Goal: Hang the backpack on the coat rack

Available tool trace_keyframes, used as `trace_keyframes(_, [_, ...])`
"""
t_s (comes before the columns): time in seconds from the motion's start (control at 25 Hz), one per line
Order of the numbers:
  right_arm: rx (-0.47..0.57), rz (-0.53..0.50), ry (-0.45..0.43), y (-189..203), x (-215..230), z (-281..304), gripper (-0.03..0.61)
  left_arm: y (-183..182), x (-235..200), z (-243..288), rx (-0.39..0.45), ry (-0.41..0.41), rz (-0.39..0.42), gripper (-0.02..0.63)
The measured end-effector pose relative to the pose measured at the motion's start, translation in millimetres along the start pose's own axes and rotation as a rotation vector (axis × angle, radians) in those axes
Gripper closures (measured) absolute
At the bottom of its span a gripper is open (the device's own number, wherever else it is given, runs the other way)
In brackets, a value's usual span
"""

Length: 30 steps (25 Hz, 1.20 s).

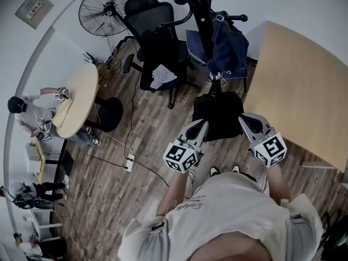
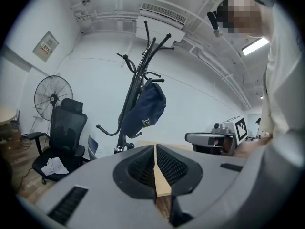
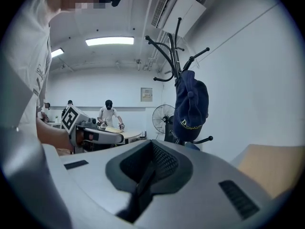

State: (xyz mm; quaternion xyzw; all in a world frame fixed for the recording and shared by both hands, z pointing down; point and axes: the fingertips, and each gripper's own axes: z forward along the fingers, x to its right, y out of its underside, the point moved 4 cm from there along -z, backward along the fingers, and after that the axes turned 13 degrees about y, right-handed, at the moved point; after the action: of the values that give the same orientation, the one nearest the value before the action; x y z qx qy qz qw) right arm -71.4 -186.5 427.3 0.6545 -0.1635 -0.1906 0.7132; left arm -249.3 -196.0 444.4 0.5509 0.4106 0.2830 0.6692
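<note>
Office with a plank floor [image 1: 147, 145] and a pale table [image 1: 304, 80] to the right. The rack [image 1: 201, 20] stands straight ahead of the person. The navy backpack [image 1: 228, 50] hangs from one of its hooks, long axis vertical, close beside the pole. The left gripper [image 1: 204, 123] and right gripper [image 1: 243, 118] are held about level and point toward the rack, each with jaws pressed together on nothing. The backpack lies ahead of and above both, well apart, seemingly nearer the right gripper. The hanging looks done; any further move would be a withdrawal.
</note>
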Motion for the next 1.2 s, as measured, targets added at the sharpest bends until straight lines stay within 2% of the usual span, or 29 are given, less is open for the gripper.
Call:
trace_keyframes(0.32, [-0.001,0.011,-0.023,2,-11,-6,0.584,0,12,-8,-0.05,0.004,0.083,0.588])
trace_keyframes(0.56, [-0.011,0.009,-0.039,4,-16,-11,0.584,5,15,-9,-0.052,-0.004,0.057,0.588])
trace_keyframes(0.72, [-0.016,0.011,-0.02,7,-15,-12,0.584,7,14,-9,-0.057,0.0,0.049,0.588])
trace_keyframes(0.96, [-0.02,0.003,-0.013,8,-16,-14,0.584,9,7,-13,-0.028,-0.013,-0.016,0.588])
trace_keyframes(1.2, [-0.028,-0.004,-0.013,8,-18,-19,0.584,10,11,-15,-0.039,-0.014,0.001,0.588])
